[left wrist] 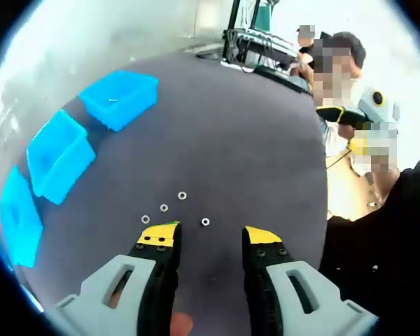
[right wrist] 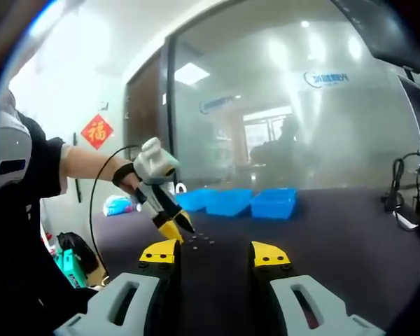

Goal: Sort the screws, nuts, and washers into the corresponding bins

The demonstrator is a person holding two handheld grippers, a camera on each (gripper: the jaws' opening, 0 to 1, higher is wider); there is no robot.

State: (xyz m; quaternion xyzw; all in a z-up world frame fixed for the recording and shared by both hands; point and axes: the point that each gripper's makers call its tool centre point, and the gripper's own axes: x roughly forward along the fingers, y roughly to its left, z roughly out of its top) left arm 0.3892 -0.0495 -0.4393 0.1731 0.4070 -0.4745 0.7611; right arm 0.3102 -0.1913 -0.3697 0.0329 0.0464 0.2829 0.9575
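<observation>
The left gripper (left wrist: 210,238) hangs over a dark grey table (left wrist: 252,154) with its yellow-tipped jaws spread wide and nothing between them. Four small washers (left wrist: 182,196) lie flat on the table just ahead of the jaw tips: three form a short line running from beside the left jaw tip up and away to the right, and the fourth (left wrist: 205,222) sits alone just ahead of the gap between the jaws. Farther ahead and to the left, three blue bins (left wrist: 120,98) stand in a curved row along the table's far edge.

In the right gripper view, the right gripper (right wrist: 213,253) also stands wide open and empty. Ahead of its left jaw, the left gripper (right wrist: 176,231) points down at the washers (right wrist: 201,239). The bins (right wrist: 227,201) stand beyond.
</observation>
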